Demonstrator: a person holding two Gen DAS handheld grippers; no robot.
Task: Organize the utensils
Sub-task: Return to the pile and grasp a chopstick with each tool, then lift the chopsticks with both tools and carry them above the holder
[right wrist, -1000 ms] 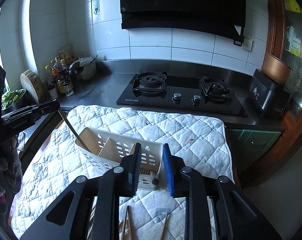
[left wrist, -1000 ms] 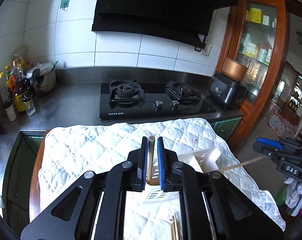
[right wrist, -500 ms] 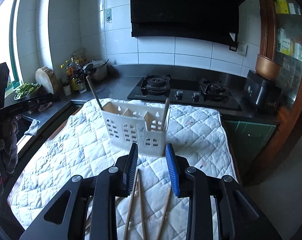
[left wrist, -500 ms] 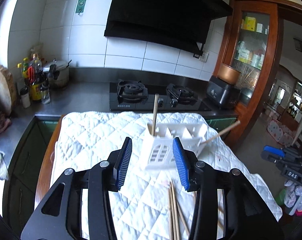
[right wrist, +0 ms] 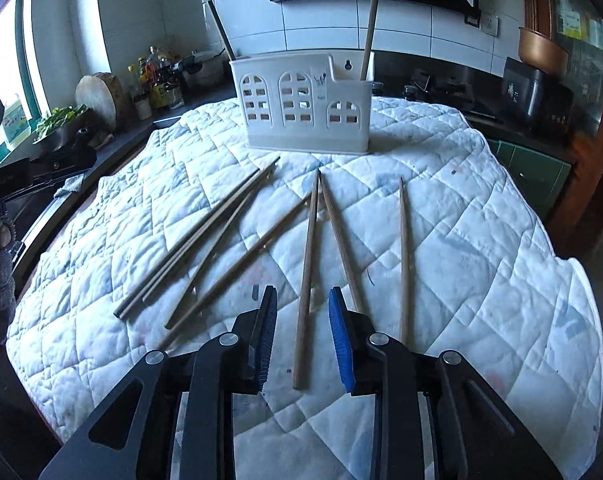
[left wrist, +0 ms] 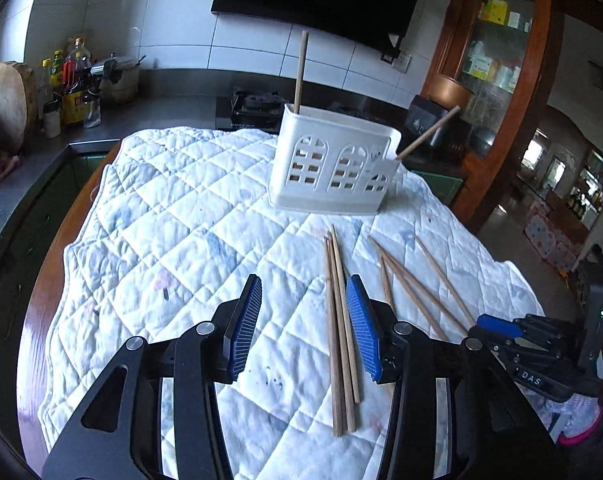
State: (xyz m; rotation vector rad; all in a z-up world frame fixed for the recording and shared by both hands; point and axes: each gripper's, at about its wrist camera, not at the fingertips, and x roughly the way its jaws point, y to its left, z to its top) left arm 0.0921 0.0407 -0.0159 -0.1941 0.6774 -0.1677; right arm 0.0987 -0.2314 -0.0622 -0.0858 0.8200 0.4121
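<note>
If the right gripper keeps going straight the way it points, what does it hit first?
Most likely the chopstick lying lengthwise between the closing jaws of the right gripper, then the quilt under it. The caddy sits further on. Depth is hard to judge here.

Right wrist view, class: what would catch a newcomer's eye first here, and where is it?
First, the white utensil holder standing at the far side of the quilted cloth, with two chopsticks upright in it. Then the loose chopsticks fanned across the cloth in front of it. Nearest, the right tool, closing with one chopstick lying between its blue pads, not yet pressed.
</note>
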